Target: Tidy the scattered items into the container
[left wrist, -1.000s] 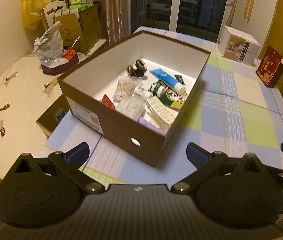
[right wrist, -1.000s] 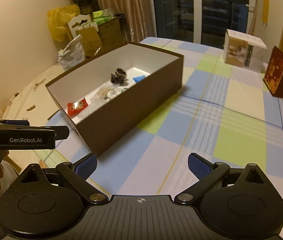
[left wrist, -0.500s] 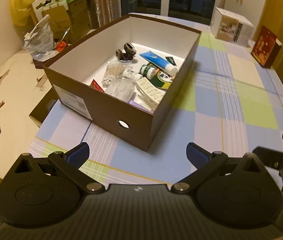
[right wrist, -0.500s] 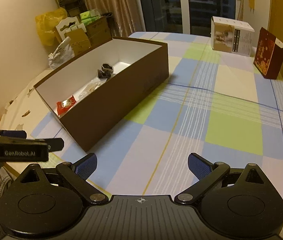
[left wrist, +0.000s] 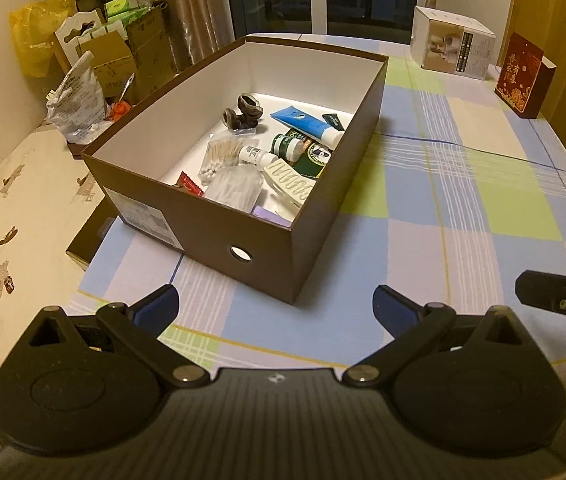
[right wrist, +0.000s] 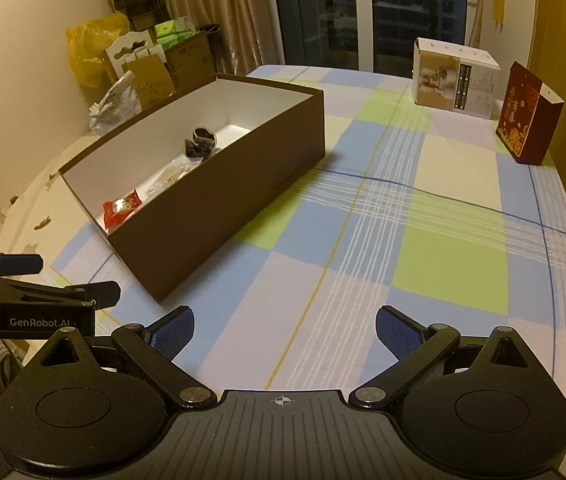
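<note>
Brown cardboard forms the box (left wrist: 219, 224), which sits open on the desk (left wrist: 463, 184) under a checked cloth of blue, green and pale squares. Its white inside holds the gathered items: a blue tube (left wrist: 307, 122) near the far right wall, a green bottle (left wrist: 289, 146) just beside it, a white bottle (left wrist: 257, 156), a bag of cotton swabs (left wrist: 221, 156), a dark clip (left wrist: 245, 114) toward the far end, a red packet (left wrist: 191, 188) against the near wall, a clear bag (left wrist: 235, 190) and a cream comb-like piece (left wrist: 291, 184) next to a dark green round pack (left wrist: 317, 156). A purple edge (left wrist: 269, 216) shows at the near right corner.

Left gripper (left wrist: 275, 306) hovers above the desk in front of the box's short end, its fingers (left wrist: 155, 308) wide apart and holding nothing. Right gripper (right wrist: 285, 326) hangs over bare cloth to the right of the box, its fingers (right wrist: 397, 330) likewise spread and empty.

At the far side of the desk stand a white carton (right wrist: 453, 76) and a red box (right wrist: 529, 120), well apart from the brown box. Cardboard boxes (left wrist: 127, 52) and a yellow bag (left wrist: 37, 38) are stacked by the wall.
</note>
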`<state>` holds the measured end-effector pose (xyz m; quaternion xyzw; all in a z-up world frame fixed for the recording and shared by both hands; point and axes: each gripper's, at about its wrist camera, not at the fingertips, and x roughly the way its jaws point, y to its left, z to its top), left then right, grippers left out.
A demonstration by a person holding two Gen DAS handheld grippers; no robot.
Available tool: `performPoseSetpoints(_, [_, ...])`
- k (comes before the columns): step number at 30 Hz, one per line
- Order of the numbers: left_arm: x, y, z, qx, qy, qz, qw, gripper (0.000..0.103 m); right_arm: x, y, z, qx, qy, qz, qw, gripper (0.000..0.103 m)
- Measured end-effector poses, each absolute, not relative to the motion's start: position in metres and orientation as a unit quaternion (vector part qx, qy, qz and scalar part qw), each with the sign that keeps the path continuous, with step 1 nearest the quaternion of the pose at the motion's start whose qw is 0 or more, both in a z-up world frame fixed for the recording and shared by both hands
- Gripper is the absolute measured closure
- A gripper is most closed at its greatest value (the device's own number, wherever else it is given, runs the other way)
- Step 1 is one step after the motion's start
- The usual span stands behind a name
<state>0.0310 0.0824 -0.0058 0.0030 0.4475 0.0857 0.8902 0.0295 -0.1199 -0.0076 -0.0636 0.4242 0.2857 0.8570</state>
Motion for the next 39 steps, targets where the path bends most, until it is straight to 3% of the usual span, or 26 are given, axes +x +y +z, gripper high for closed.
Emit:
performPoseSetpoints(11, [0.03, 0.091, -0.007, -0.04, 0.455, 0.091, 0.885, 0.001, 0.032, -0.123, -0.01, -0.065, 0.445, 0.278, 0.849, 0.001])
performPoseSetpoints(39, [0.027, 0.08, -0.004, 0.037, 0.424, 0.124, 0.897, 0.001, 0.031, -0.122, -0.016, -0.073, 0.45, 0.273, 0.847, 0.001])
